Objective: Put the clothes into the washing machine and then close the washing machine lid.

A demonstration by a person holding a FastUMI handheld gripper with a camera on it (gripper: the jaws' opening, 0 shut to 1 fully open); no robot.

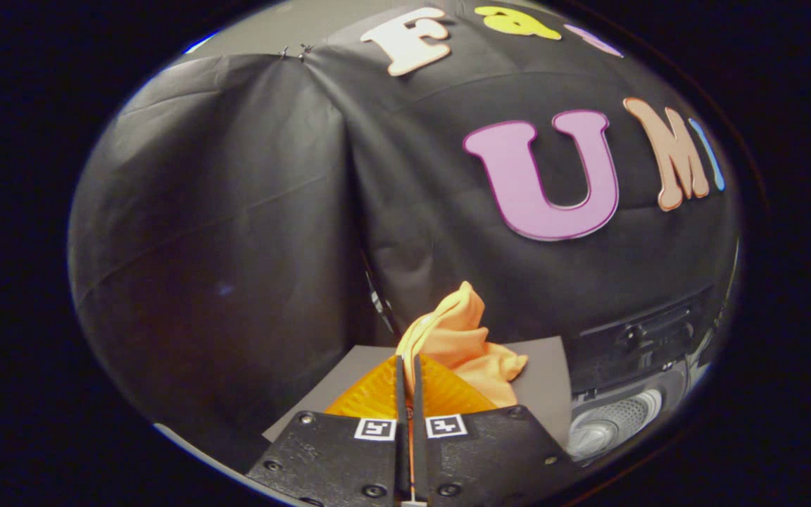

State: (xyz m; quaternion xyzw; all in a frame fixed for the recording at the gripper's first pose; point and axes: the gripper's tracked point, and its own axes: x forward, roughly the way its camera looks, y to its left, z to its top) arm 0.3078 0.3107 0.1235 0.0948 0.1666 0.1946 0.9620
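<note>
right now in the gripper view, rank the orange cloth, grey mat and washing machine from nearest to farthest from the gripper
1. Orange cloth, pinched between the fingers of the gripper.
2. Grey mat, under and just beyond the cloth.
3. Washing machine, off to the right, drum open.

A staged recording booth, not a lived-in home: black cloth wall [236,211] hangs in creased panels across the upper and middle frame, pinned at a seam at upper left, with a pale strip of room showing above it. At lower right, a top-loading washing machine [631,366] stands with its lid raised and its pale drum [617,422] open to view. A flat grey surface [546,387] lies at lower centre beside the machine.
</note>
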